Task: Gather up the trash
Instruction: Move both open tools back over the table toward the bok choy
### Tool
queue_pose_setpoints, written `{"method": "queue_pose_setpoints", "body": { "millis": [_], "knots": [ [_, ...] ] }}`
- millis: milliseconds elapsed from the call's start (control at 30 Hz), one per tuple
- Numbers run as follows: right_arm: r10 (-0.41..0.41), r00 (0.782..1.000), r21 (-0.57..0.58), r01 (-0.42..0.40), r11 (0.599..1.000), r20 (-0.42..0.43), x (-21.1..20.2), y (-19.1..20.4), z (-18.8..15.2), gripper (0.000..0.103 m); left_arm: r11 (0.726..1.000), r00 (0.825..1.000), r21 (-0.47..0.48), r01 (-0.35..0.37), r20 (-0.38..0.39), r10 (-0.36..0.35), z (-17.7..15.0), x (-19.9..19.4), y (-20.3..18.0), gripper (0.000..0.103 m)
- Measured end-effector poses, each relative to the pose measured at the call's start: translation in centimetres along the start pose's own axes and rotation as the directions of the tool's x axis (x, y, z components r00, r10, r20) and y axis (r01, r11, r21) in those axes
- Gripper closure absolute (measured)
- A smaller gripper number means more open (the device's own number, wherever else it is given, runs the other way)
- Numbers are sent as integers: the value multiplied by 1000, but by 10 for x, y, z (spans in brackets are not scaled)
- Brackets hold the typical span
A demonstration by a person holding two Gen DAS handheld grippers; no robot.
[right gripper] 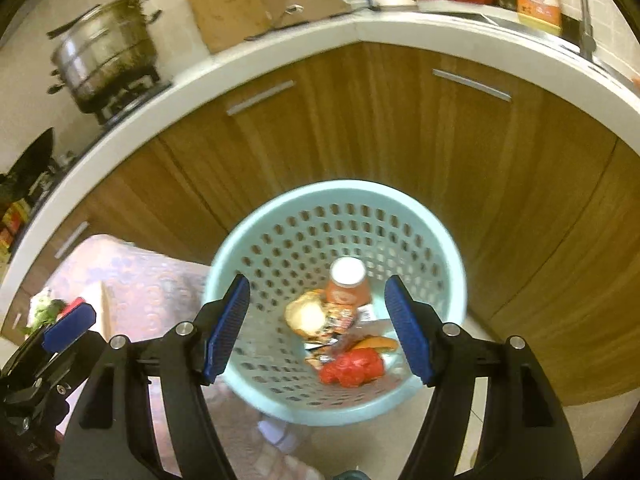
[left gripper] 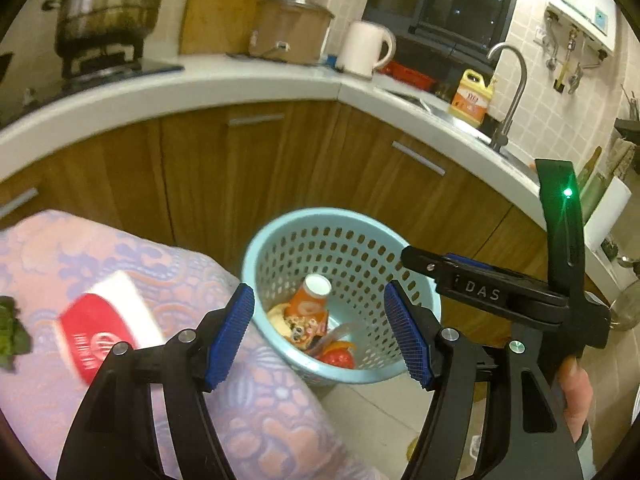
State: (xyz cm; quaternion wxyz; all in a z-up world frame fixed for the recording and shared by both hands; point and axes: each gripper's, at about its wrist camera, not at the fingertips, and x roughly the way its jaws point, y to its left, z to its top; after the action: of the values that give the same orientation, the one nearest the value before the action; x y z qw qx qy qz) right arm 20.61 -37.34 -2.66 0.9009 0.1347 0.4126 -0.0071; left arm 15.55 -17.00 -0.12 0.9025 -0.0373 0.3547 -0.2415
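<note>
Black right gripper [right gripper: 316, 330], marked "DAS", & left gripper [left gripper: 319, 334] both wide open, empty, above trash basket [left gripper: 262, 240].

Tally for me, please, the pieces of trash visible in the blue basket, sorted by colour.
Orange: 2, the paper cup and a curved peel scrap.
Red: 1, a crumpled lump.
Pale yellow: 1, a rounded piece.
Multicoloured: 1, a printed wrapper.
Total: 5 in the basket; smaller bits may be hidden underneath.
</note>
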Motion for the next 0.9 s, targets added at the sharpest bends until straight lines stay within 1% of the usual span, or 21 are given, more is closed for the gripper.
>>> {"method": "queue_pose_setpoints", "body": {
  "millis": [100,167,200,300,400,500,567,633,700,767,833,867,900],
  "knots": [
    [43,999,-28,-42,999,20,-8,21,-2,37,1000,999,-3,-18,49,18,-1,-28,7,37],
    [91,995,-57,-90,994,26,-13,42,-6,37,999,996,-12,-40,83,41,-3,-48,15,37],
    [107,994,-71,-105,992,27,-13,52,-9,37,998,993,-27,-56,106,59,-6,-62,23,37],
    [157,987,-135,-153,979,18,-13,90,-21,37,993,985,-76,-92,140,102,-13,-89,45,37],
    [202,979,-182,-199,963,-5,-8,124,-35,37,978,968,-132,-163,168,185,-21,-118,78,37],
    [241,970,-227,-239,944,-20,-5,159,-50,37,959,951,-180,-220,177,252,-28,-140,108,37],
    [264,964,-251,-262,932,-26,-3,177,-58,37,938,934,-218,-269,181,309,-35,-157,134,37],
    [286,957,-294,-285,912,-40,-2,201,-69,37,921,920,-249,-301,179,349,-41,-170,155,37],
    [304,951,-339,-302,891,-50,-3,220,-79,37,899,901,-276,-341,175,396,-47,-182,179,38],
    [336,940,-395,-330,858,-56,-7,240,-91,37,871,873,-275,-408,160,460,-53,-191,200,39],
    [359,932,-460,-340,821,-48,-12,258,-106,37,855,864,-274,-440,133,486,-57,-190,219,39],
    [362,931,-493,-339,801,-52,-13,266,-114,37,852,864,-276,-445,117,490,-58,-189,228,39],
    [364,929,-511,-342,789,-60,-12,272,-120,37,856,872,-274,-440,100,480,-60,-184,238,39]
  ]
}}
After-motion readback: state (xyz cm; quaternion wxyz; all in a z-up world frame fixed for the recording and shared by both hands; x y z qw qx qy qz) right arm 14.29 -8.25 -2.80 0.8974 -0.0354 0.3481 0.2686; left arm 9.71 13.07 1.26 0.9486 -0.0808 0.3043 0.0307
